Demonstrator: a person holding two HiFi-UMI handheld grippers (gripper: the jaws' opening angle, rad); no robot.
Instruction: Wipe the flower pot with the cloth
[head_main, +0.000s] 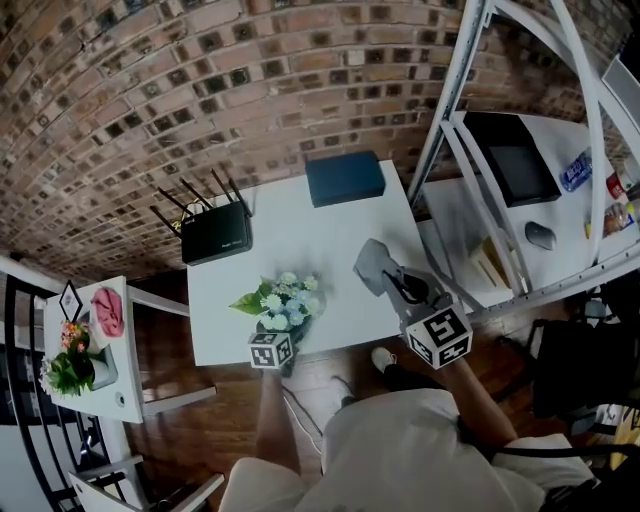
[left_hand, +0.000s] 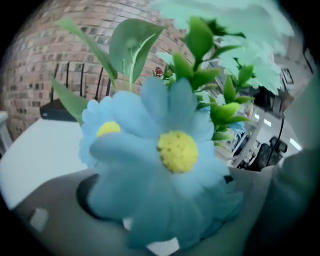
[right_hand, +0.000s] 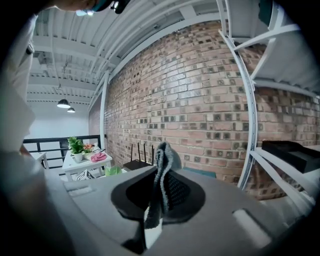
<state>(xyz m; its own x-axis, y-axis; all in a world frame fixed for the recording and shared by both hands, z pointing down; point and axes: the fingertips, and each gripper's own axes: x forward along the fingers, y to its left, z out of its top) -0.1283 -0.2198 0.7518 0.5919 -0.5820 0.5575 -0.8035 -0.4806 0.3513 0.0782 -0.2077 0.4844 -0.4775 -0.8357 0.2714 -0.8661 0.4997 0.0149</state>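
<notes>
A red-brown brick wall (head_main: 200, 90) is seen behind a white desk (head_main: 320, 240), which is set on a wooden floor (head_main: 190, 450). A white metal shelving frame (head_main: 452, 90) is placed at the right, a small white side table (head_main: 125, 370) and a black railing (head_main: 20, 400) at the left. Farther off, pendant lamps (right_hand: 63, 103) are hung from a white-beamed ceiling (right_hand: 65, 55).

Grey cloth (head_main: 374, 266); pale-blue, yellow-centred flowers (left_hand: 165, 200)

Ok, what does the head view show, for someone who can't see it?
Seen from above, a person at a white table holds a grey cloth in the right tool, while the left tool is right by blue and white flowers.
</notes>
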